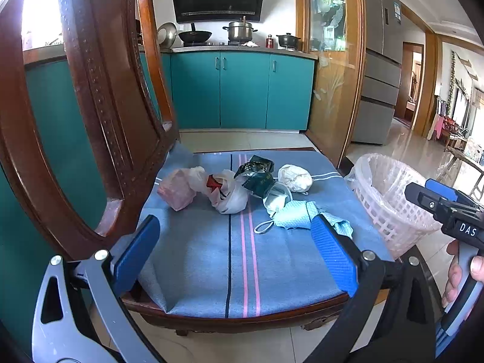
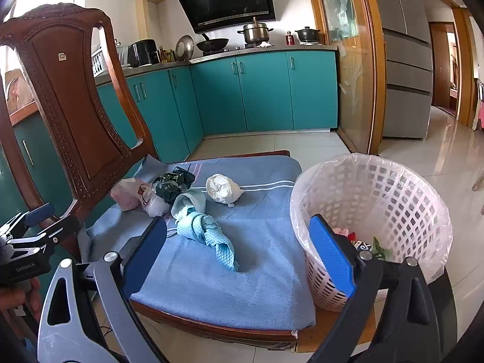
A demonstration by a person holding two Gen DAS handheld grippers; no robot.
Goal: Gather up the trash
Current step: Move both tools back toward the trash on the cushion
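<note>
From the left wrist, the left gripper [image 1: 239, 254] hangs wide open with nothing in it. Just ahead of it on the chair cushion [image 1: 211, 266] lies the trash — a blue cloth [image 1: 295, 214] nearest, a white bag [image 1: 230, 195] farther on.

From the right wrist, the right gripper [image 2: 240, 257] is wide open too, empty. The basket [image 2: 372, 211] sits by its right finger. No piece is picked yet — next, one gripper likely must reach and squeeze the cloth.
</note>
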